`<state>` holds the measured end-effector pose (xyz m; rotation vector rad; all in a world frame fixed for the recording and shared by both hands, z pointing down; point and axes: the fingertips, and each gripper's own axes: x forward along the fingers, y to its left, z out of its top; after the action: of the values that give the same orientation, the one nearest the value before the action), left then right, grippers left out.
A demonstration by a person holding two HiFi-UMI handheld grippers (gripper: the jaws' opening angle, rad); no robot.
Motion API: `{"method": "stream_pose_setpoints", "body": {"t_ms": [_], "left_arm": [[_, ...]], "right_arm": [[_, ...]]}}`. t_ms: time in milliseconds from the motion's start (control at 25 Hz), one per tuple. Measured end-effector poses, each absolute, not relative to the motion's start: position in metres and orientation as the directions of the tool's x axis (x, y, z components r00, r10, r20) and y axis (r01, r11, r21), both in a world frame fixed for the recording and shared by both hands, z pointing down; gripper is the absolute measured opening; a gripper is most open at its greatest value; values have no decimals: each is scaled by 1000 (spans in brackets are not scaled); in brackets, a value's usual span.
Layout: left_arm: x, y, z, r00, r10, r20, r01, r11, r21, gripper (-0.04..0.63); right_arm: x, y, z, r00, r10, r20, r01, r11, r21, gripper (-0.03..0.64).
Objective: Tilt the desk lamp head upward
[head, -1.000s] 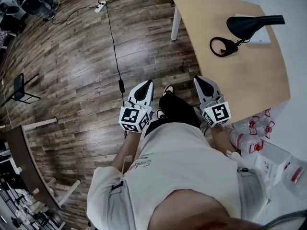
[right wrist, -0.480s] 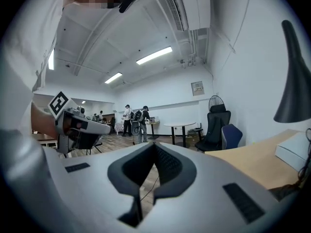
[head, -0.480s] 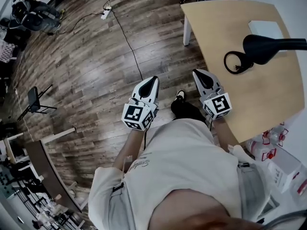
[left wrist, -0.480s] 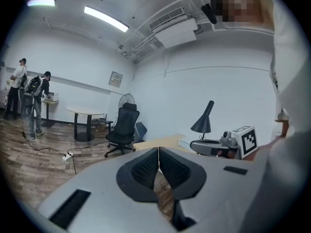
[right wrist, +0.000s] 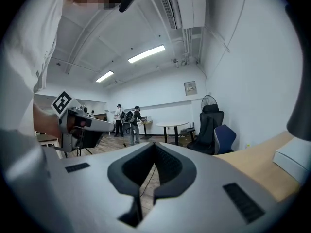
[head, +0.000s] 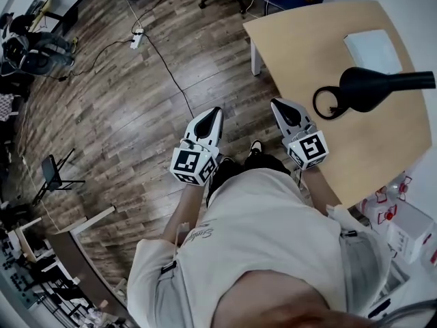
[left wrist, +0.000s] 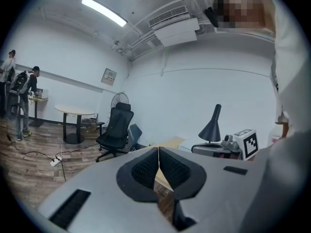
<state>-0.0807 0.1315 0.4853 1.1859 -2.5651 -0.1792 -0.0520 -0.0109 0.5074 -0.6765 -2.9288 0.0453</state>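
Note:
The black desk lamp [head: 369, 87] stands on the light wooden table [head: 300, 39] at the right of the head view. Its cone head points left and its arm runs off to the right edge. Its black cord lies in a ring [head: 328, 104] beside the head. The left gripper view shows the lamp [left wrist: 212, 125] as a tall dark cone. My left gripper [head: 216, 112] hangs over the floor, shut and empty. My right gripper [head: 276, 104] is shut and empty too, just off the table's near edge and short of the lamp. Both grippers [left wrist: 158, 150] [right wrist: 154, 145] show closed jaws.
A white flat box [head: 372, 46] lies on the table behind the lamp. Bottles with red caps [head: 390, 214] and cartons stand on the floor right of the table. A black cable [head: 167, 70] and power strip [head: 137, 39] cross the wood floor. Office chairs [left wrist: 114, 127] and people [right wrist: 130, 123] are far off.
The view has shifted and the table with the lamp now lies closer to my right gripper. Both grippers stayed shut and held in front of the body.

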Motion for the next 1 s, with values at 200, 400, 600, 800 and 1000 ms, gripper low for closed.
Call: {"method": "stream_pose_setpoints", "body": {"t_ms": [200,400,600,800,1000], "left_arm": [[-117,118,491,-528,-819,225,-775,573,265,17],[-158,105,490,-406,-889,211,-850,453,270,17],[-198,94,475,-253,-951,180,-929,291,231,17],[-226,85,484,-114,-976,185,-955,159,251,17],[-226,63,498,57,-976,212,-965,0,261,16]], "right_arm": [[-73,-22,512,-919,358,164,355,934,-47,-5],[-100,-26,505,-962,216,166,214,976,-28,-5],[-128,-15,490,-985,81,151,75,996,-46,-5],[-143,-9,481,-990,-57,127,-62,997,-36,-5],[-117,-21,490,-954,-257,157,-267,963,-44,-5]]}}
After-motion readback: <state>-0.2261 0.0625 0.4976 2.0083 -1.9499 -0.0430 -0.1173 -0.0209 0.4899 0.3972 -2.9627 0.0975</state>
